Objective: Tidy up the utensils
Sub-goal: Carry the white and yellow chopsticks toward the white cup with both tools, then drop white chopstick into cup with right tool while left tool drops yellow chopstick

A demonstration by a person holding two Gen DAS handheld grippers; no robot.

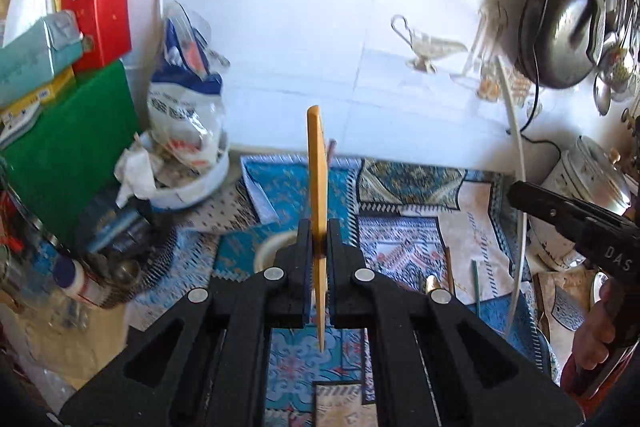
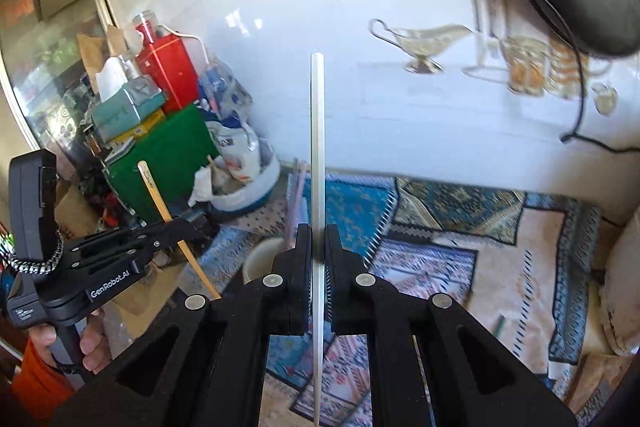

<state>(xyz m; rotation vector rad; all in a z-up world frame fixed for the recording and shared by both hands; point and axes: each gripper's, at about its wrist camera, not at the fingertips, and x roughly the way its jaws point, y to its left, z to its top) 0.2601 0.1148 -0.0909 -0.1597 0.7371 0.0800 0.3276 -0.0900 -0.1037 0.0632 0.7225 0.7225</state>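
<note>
My left gripper (image 1: 319, 241) is shut on a flat yellow wooden stick (image 1: 317, 163) that stands upright above the patterned cloth (image 1: 404, 227). It also shows in the right wrist view (image 2: 188, 227), where the wooden stick (image 2: 154, 193) slants up to the left. My right gripper (image 2: 318, 247) is shut on a long white stick (image 2: 317, 147), held upright. In the left wrist view the right gripper (image 1: 516, 193) enters at the right with the white stick (image 1: 518, 163) curving up. A few thin sticks (image 1: 476, 283) lie on the cloth. A white cup (image 1: 274, 247) sits just beyond the left fingers.
A clutter pile stands at the left: green board (image 1: 72, 147), red box (image 1: 98, 15), tissue box (image 1: 32, 63), white bowl with bags (image 1: 188, 187). A white tiled wall (image 1: 300, 27) is behind. A dark pot (image 1: 556, 31) and hanging spoons (image 1: 612, 67) are at upper right, a white canister (image 1: 584, 179) below.
</note>
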